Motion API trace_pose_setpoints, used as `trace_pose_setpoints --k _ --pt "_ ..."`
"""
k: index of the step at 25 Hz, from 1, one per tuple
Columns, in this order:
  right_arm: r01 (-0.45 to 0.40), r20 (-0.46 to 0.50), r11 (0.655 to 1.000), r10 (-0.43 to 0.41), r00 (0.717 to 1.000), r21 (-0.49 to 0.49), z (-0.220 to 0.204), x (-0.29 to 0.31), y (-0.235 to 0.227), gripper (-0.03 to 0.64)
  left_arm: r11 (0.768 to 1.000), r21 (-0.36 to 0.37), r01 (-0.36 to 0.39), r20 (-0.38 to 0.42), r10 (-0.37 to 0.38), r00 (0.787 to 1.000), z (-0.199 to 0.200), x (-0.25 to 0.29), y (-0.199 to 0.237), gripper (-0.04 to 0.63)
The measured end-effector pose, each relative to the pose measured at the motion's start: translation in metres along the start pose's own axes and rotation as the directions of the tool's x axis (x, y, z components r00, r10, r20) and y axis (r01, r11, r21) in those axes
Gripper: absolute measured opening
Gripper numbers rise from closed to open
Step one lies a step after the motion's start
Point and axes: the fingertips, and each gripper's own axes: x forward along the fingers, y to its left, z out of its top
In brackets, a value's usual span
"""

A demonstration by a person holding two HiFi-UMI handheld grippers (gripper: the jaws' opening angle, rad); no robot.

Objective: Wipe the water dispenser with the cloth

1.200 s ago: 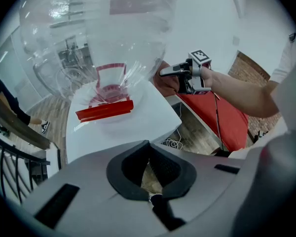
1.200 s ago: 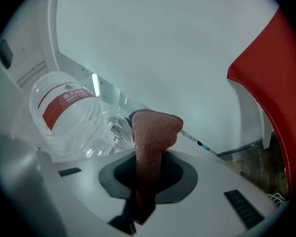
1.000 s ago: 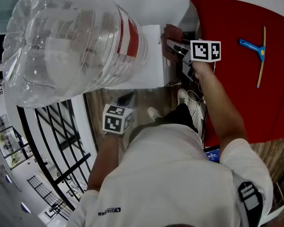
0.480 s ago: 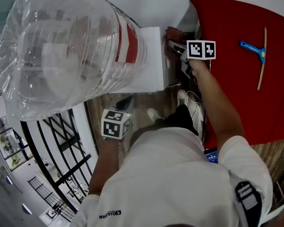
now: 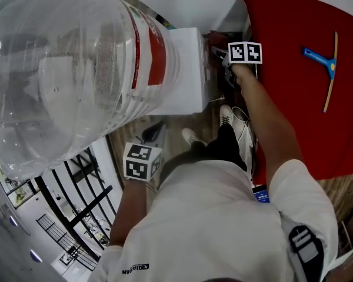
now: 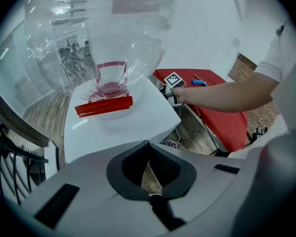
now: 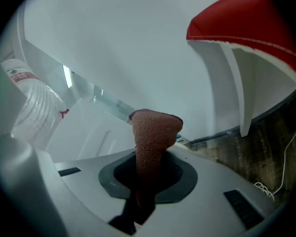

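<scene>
Left tongs point(image 6: 150, 174): together, empty, parked low at 7 o'clock, apparently spare. Right tongs point(image 7: 147, 179): clamped on the cloth point(image 7: 153, 132), with the bunched end forward as a wiping pad. Arm reaches to 1 o'clock, to the water dispenser point(image 5: 185, 69) flank beside the red table point(image 5: 294, 98). Contact unclear.

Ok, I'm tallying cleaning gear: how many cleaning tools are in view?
2. A reddish-brown knitted cloth clamped in the right gripper, and a blue-handled squeegee lying on the red table. Others may be hidden.
</scene>
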Motion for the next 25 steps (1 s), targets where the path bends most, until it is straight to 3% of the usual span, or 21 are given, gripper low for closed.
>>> trace_pose_setpoints --k 18,25 --pt "0.152 -0.133 0.976 -0.132 0.982 0.156 -0.062 0.069 -0.107 0.055 1.0 -0.004 0.001 -0.006 -0.001 1.0 0.006 0.002 -0.005 -0.011" --pt "0.178 -0.139 0.969 -0.155 0.978 0.17 -0.066 0.068 -0.116 0.057 1.0 -0.018 0.003 0.0 -0.003 1.0 0.01 0.002 -0.004 -0.011"
